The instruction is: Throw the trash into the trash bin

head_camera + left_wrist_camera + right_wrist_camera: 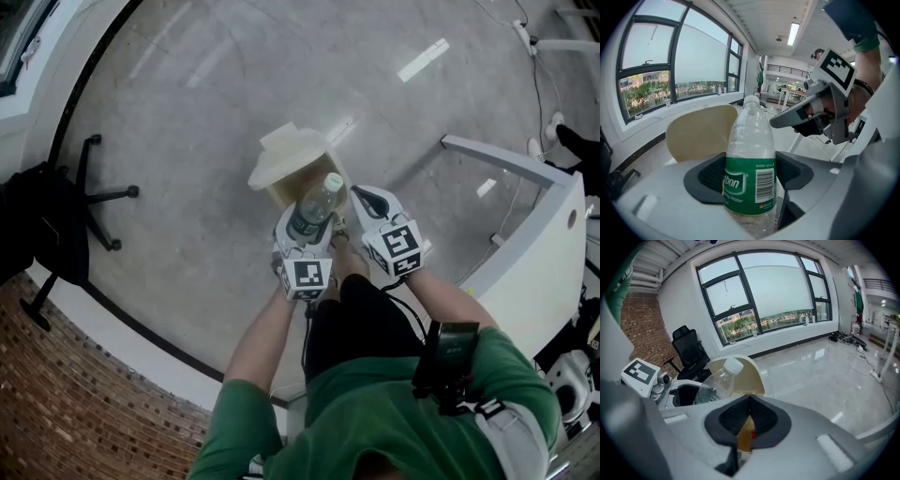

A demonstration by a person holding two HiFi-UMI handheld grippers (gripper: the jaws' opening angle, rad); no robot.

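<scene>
Polished floor [187,94]: bare around the trash bin [298,190]. An office chair [75,206] stands well apart from the bin, to its left.

Trash bin: tan body, pale lid [284,155] that seems tipped up on the bin's far side. The mouth shows on the near side.

Plastic water bottle [750,154]: held upright, cap up, above the near edge of the bin's mouth. Apparently empty, with a green label.

Left gripper [750,174]: clenched on the bottle at label height, both pads pressed to its sides.

Right gripper [749,401]: jaws closed together, tips pointing at the bin from just beside the bottle. Only a tan sliver is seen below the pads. It cannot be told whether this is the bin or something else.

Step in hand, as judged: the drop.
- The bottle should be carried further over the mouth, until its base is clear of the rim.
- It should be lowered close before the jaws are released, as a light bottle may bounce off the rim.
- The lid should not be struck.
</scene>
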